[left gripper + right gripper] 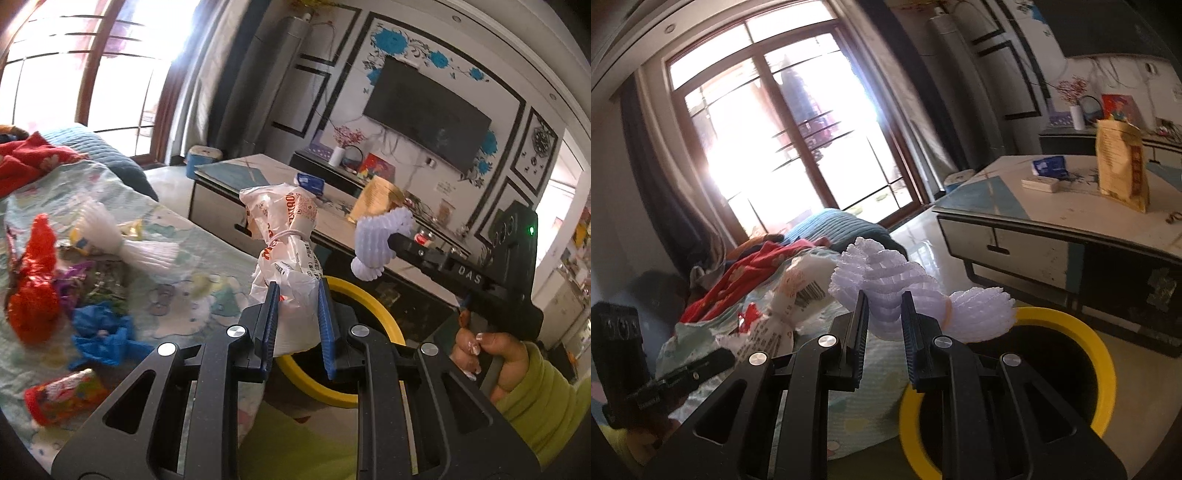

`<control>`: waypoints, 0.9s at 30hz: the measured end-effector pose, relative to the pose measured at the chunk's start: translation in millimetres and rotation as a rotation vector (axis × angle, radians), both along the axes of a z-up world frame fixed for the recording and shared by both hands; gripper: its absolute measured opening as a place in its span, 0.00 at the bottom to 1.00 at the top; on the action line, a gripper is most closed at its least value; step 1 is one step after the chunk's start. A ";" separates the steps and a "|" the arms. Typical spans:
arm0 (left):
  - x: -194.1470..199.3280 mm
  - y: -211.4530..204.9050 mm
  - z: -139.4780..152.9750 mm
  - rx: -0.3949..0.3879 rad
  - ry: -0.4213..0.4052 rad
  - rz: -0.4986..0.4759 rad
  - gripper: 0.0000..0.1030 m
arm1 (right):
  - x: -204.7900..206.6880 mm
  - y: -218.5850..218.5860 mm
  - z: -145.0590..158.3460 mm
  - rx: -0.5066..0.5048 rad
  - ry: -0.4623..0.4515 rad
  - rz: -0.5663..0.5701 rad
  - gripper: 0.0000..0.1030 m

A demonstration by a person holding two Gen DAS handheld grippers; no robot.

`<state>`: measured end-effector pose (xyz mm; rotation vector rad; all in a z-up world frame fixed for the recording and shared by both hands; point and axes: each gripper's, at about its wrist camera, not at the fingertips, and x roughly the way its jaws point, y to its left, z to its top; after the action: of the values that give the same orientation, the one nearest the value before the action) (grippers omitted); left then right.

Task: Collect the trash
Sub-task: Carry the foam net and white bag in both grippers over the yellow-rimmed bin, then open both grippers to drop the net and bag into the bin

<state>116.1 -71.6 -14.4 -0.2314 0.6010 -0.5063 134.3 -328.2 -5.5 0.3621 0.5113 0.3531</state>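
Observation:
My left gripper (297, 295) is shut on a crumpled white plastic bag (284, 236) with orange print, tied round the middle with string. It hangs over the near rim of a yellow-rimmed bin (380, 317). My right gripper (884, 302) is shut on a pale lilac foam net sleeve (886, 280), held just left of the bin (1100, 369). That gripper (388, 240) also shows at the right of the left wrist view with the foam net (373, 240) at its tip. The left gripper's dark body (665, 380) and the bag (798, 291) appear at the lower left of the right wrist view.
More litter lies on the quilted bed cover (192, 236): a red wrapper (35, 295), a white foam net (122, 240), a blue scrap (103, 332), a snack packet (62, 395). A low coffee table (1052, 221) with a gold bag (1123, 170) stands beyond the bin.

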 end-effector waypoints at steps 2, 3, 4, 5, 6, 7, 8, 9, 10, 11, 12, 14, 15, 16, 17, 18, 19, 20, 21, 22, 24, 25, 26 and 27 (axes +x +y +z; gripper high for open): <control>2.5 -9.6 -4.5 0.009 0.007 -0.017 0.14 | -0.5 -7.5 -1.8 0.006 0.004 -0.019 0.17; 3.8 -14.1 -6.5 0.012 0.012 -0.026 0.14 | -0.2 -11.7 -3.3 0.011 0.009 -0.027 0.17; 5.3 -19.1 -9.4 0.017 0.018 -0.035 0.14 | -0.2 -16.1 -4.7 0.018 0.015 -0.040 0.17; 6.2 -22.2 -11.4 0.020 0.022 -0.042 0.14 | 0.8 -19.0 -5.4 0.027 0.020 -0.048 0.17; 7.5 -26.0 -14.2 0.022 0.028 -0.053 0.14 | 1.5 -23.6 -7.2 0.039 0.027 -0.055 0.17; 8.1 -32.2 -17.8 0.026 0.035 -0.065 0.14 | 2.4 -28.3 -9.1 0.052 0.035 -0.066 0.17; 7.7 -37.2 -21.4 0.030 0.040 -0.074 0.14 | 2.7 -33.0 -10.5 0.063 0.040 -0.073 0.17; 8.8 -40.8 -23.6 0.034 0.046 -0.086 0.14 | 4.2 -36.9 -11.9 0.074 0.047 -0.079 0.17; 8.9 -46.6 -27.1 0.039 0.052 -0.101 0.14 | 5.3 -42.2 -15.4 0.090 0.059 -0.089 0.17; 8.2 -51.7 -29.7 0.042 0.056 -0.117 0.14 | 7.1 -46.8 -17.2 0.101 0.067 -0.095 0.17; 8.8 -55.5 -32.9 0.047 0.059 -0.134 0.14 | 8.2 -51.0 -19.8 0.117 0.078 -0.100 0.17; 9.1 -66.6 -40.5 0.073 0.066 -0.161 0.14 | 11.3 -58.8 -27.6 0.144 0.106 -0.112 0.17; 9.5 -70.2 -44.4 0.081 0.074 -0.168 0.14 | 13.2 -62.5 -32.5 0.160 0.124 -0.116 0.17; 11.3 -74.1 -49.5 0.087 0.090 -0.176 0.14 | 15.3 -64.8 -34.6 0.170 0.138 -0.118 0.17; 12.6 -77.4 -52.5 0.091 0.099 -0.180 0.14 | 17.3 -67.5 -39.9 0.182 0.158 -0.121 0.17; 14.1 -80.1 -56.1 0.097 0.108 -0.184 0.14 | 19.3 -68.8 -43.6 0.189 0.174 -0.124 0.17; 16.3 -82.7 -60.5 0.105 0.118 -0.188 0.14 | 21.1 -70.1 -49.1 0.185 0.194 -0.132 0.17; 17.8 -84.9 -63.4 0.109 0.126 -0.191 0.14 | 22.0 -70.0 -51.3 0.182 0.202 -0.134 0.17; 19.3 -87.0 -66.5 0.111 0.135 -0.194 0.14 | 22.9 -69.7 -54.4 0.181 0.213 -0.134 0.17; 21.9 -89.8 -70.3 0.114 0.147 -0.199 0.14 | 23.9 -70.0 -57.5 0.181 0.225 -0.136 0.17; 25.1 -94.2 -74.7 0.122 0.159 -0.207 0.15 | 25.6 -70.5 -65.2 0.180 0.251 -0.143 0.20; 27.4 -97.1 -77.6 0.131 0.163 -0.209 0.15 | 26.9 -70.5 -68.6 0.176 0.265 -0.147 0.20; 29.7 -99.4 -80.2 0.136 0.169 -0.212 0.15 | 28.0 -70.1 -71.5 0.171 0.277 -0.150 0.21; 31.3 -100.2 -81.6 0.137 0.174 -0.213 0.16 | 28.3 -69.2 -73.2 0.168 0.285 -0.154 0.22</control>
<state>147.4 -171.9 -96.0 -0.0819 0.8319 -0.6522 162.6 -397.4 -78.8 0.6165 0.7300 0.1955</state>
